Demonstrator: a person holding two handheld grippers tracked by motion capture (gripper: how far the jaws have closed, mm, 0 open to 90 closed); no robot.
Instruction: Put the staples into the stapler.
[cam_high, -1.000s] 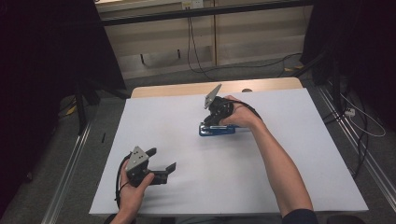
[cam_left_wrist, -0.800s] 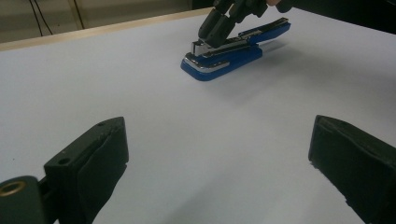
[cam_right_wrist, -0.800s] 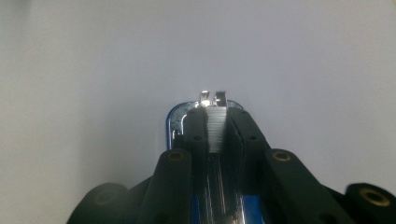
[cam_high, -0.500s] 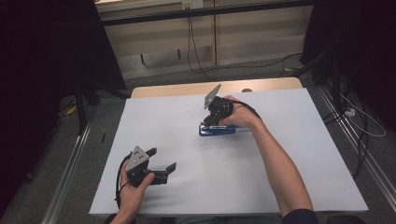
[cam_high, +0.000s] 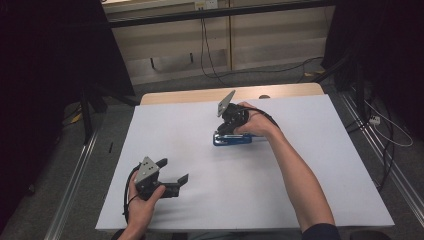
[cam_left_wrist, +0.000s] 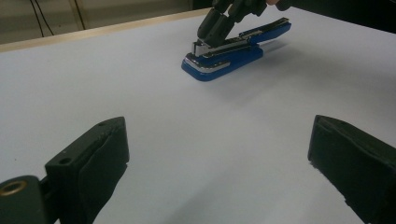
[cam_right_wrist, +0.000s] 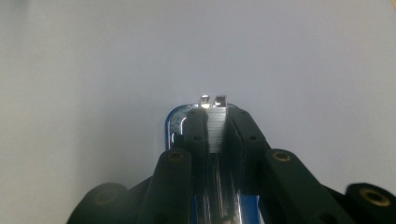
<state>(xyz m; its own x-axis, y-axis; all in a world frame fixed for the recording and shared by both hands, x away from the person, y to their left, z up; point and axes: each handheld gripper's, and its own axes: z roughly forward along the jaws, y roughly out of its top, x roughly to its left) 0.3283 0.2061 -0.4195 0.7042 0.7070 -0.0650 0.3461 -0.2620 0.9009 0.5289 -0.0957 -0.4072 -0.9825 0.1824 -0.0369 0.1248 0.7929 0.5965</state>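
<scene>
Two grippers: my right gripper clamps the stapler's metal strip; my left gripper waits, jaws apart. Next, steady the base.

The high view is evenly lit from above on the white table, with dark, murky surroundings and only soft shadows under the hands. In the left gripper view the near black jaws are blurred and the stapler is sharper, with a faint shadow beside it. The right gripper view has glare on the stapler's metal and dim corners.
</scene>
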